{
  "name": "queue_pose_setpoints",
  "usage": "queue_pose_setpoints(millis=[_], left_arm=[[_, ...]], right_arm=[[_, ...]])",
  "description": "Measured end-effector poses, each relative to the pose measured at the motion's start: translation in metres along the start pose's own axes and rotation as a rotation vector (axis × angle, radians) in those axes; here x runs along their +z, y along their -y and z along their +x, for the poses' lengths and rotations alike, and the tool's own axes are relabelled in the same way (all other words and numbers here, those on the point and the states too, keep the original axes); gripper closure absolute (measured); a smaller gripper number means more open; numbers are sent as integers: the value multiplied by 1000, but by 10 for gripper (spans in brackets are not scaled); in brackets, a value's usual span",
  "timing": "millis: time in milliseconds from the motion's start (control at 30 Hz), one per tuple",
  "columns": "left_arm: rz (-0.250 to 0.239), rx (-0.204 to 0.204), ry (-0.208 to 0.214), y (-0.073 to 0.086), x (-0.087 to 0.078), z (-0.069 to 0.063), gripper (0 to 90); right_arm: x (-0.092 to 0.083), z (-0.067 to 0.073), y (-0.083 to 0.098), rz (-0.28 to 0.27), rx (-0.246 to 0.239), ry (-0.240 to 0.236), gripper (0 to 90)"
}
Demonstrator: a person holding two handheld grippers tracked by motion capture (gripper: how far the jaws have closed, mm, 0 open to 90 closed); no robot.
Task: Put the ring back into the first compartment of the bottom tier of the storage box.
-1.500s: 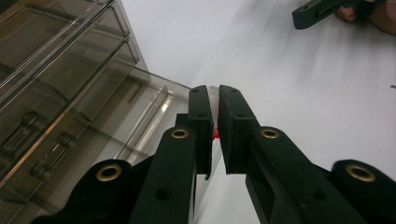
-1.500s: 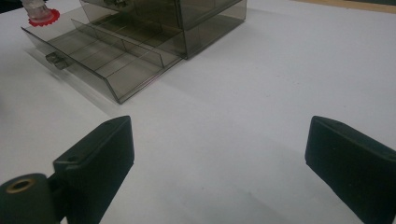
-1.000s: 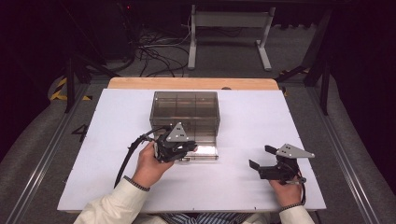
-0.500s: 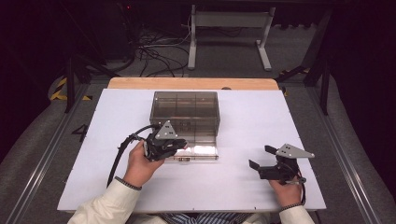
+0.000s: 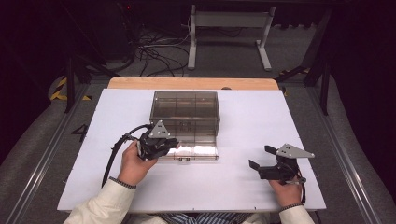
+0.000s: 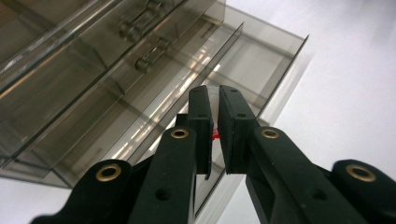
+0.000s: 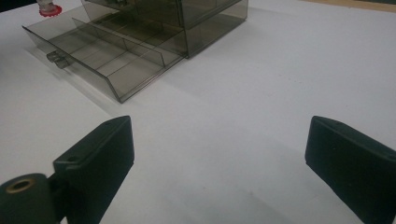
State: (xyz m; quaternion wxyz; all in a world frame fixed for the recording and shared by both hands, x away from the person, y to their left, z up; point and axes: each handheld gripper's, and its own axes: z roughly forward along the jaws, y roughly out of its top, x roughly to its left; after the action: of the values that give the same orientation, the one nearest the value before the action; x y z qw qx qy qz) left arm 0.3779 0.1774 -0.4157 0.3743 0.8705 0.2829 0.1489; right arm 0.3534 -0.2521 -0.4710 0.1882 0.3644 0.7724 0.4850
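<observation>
My left gripper has slid left along the open bottom drawer of the smoky organiser, jaws pinched on a small red-tipped piece. My right gripper waits wide, near right.

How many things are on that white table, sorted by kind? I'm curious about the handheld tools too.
Smoky transparent plastic drawer cabinet, bottom drawer pulled out: 1
Black two-jaw handheld grippers, left and right: 2
Small red-and-white object beside the open drawer, too small to identify: 1
Total: 4
</observation>
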Motion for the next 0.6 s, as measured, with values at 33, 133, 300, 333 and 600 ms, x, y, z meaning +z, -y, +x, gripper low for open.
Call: queue_pose_setpoints(millis=[33, 133, 300, 333, 600], left_arm=[[3, -3, -4, 1, 0, 1, 841], [14, -11, -13, 5, 1, 5, 841], [29, -21, -31, 10, 3, 10, 841], [33, -23, -39, 11, 3, 12, 841], [62, -53, -59, 22, 7, 21, 840]], right_arm=[[0, 0, 0, 0, 0, 0, 85], [0, 0, 0, -1, 0, -1, 85], [0, 0, 0, 0, -1, -1, 86], [0, 0, 0, 0, -1, -1, 85], [0, 0, 0, 3, -3, -5, 86]])
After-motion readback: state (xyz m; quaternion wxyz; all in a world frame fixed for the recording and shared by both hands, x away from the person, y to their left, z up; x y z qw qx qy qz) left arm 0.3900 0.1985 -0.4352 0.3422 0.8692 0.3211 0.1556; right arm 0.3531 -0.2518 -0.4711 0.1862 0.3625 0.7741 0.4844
